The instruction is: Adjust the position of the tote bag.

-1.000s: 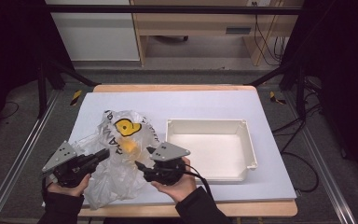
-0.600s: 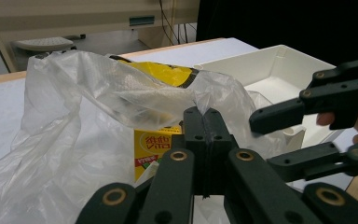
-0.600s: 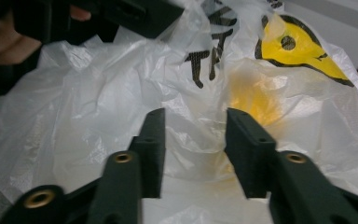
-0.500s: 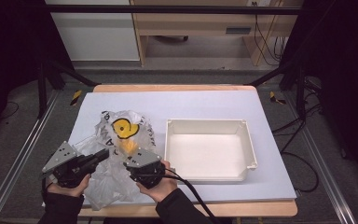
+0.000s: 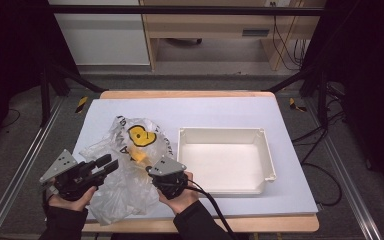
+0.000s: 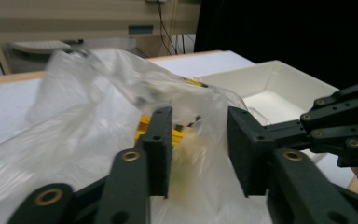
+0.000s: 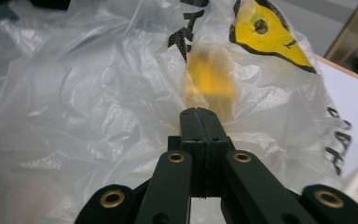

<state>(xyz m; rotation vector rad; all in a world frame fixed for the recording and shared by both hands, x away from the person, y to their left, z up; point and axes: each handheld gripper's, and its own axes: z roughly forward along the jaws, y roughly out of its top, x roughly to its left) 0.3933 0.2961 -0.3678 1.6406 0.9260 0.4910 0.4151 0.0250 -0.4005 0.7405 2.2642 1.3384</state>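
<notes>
Right gripper (image 7: 199, 113) jaws, just closed, are pinched on the plastic bag (image 5: 125, 170). Left gripper (image 6: 199, 140) jaws, just opened, stand apart around a fold. Bag lies beside the tray (image 5: 267, 150); film should be held taut before the yellow item (image 7: 209, 77) is drawn out.

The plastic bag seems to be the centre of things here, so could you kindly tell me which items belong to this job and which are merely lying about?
In the job:
- clear plastic bag
- yellow object inside it
- left gripper
- right gripper

Lying about:
- white tray
- table
</notes>
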